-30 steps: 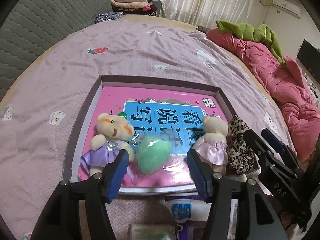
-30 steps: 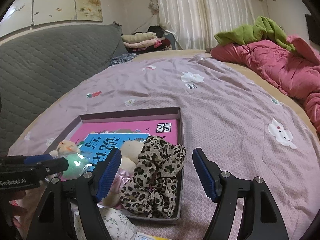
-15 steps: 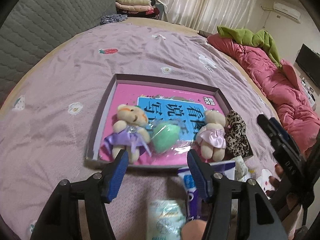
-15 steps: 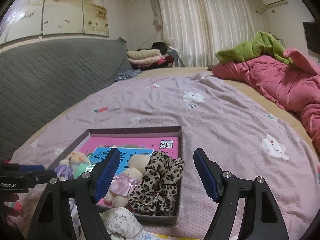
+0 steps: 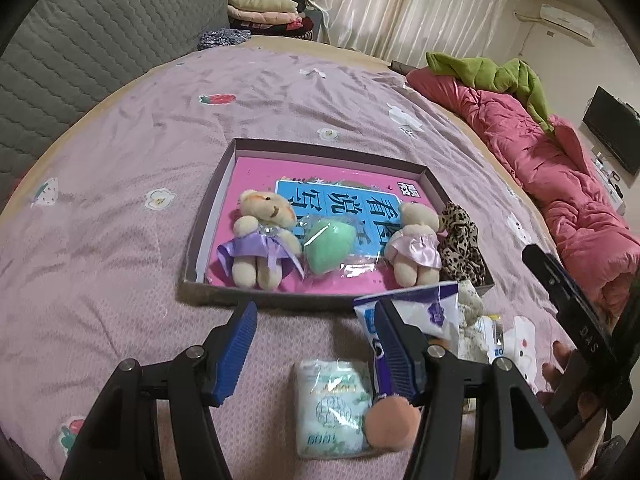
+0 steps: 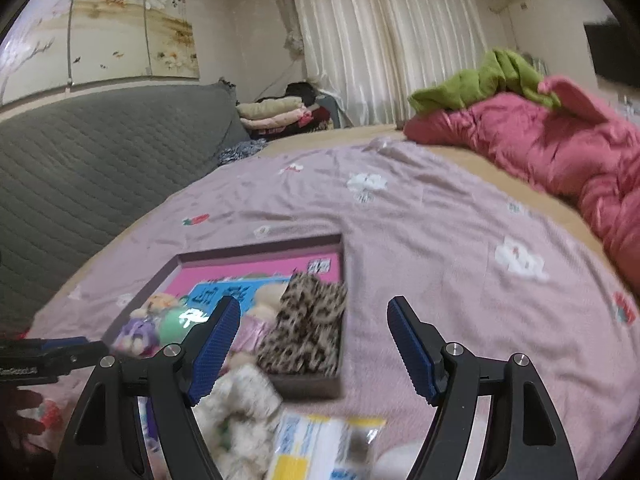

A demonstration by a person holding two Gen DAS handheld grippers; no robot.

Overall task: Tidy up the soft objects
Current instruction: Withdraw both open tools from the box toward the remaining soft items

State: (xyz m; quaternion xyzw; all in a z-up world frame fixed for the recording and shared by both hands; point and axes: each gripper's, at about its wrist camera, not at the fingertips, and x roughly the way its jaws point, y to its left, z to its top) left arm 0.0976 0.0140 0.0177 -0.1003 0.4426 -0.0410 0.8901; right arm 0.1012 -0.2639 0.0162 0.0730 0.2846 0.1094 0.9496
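Note:
A shallow brown box (image 5: pixel 200 240) with a pink book inside lies on the bed. In it are a bear in a purple dress (image 5: pixel 260 240), a green sponge in plastic (image 5: pixel 328 248), a bear in a pink dress (image 5: pixel 414 244) and a leopard scrunchie (image 5: pixel 462 240). My left gripper (image 5: pixel 312 344) is open and empty, in front of the box. A tissue pack (image 5: pixel 332 408) and an orange puff (image 5: pixel 392 426) lie near it. My right gripper (image 6: pixel 312 344) is open and empty, near the scrunchie (image 6: pixel 308 328) and a floral scrunchie (image 6: pixel 236 404).
A blue-white packet (image 5: pixel 420 312) and a yellow-blue packet (image 6: pixel 320 444) lie before the box. A pink quilt (image 5: pixel 560 184) with a green garment lies at the right. A grey padded headboard (image 6: pixel 100 176) is at the left. Folded clothes (image 5: pixel 264 8) are at the back.
Both grippers have pulled back from the box and stayed open. The loose packets, tissue pack and orange puff in front of the box have come into view.

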